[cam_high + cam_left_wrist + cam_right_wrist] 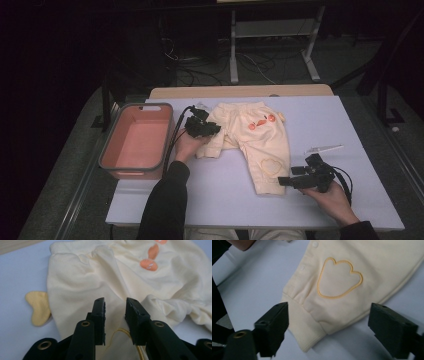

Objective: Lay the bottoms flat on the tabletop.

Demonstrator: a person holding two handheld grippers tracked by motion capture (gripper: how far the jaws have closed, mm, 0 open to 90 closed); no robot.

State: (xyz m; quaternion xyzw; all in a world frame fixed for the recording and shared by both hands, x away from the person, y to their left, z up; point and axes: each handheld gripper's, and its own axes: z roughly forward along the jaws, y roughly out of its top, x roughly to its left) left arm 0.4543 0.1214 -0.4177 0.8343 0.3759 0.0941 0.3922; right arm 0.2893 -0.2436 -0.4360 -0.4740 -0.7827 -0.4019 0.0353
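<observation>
The cream baby trousers (252,142) lie spread on the pale table (350,130), waistband far, one leg reaching near and the other bunched at the left beside the pink bin (136,140). The left gripper (115,312) sits over that bunched leg, jaws narrowly parted with no cloth pinched between them. The right gripper (328,327) stands wide at the near cuff, so this looks like lining up for a fold; next it must close on the cuff.
</observation>
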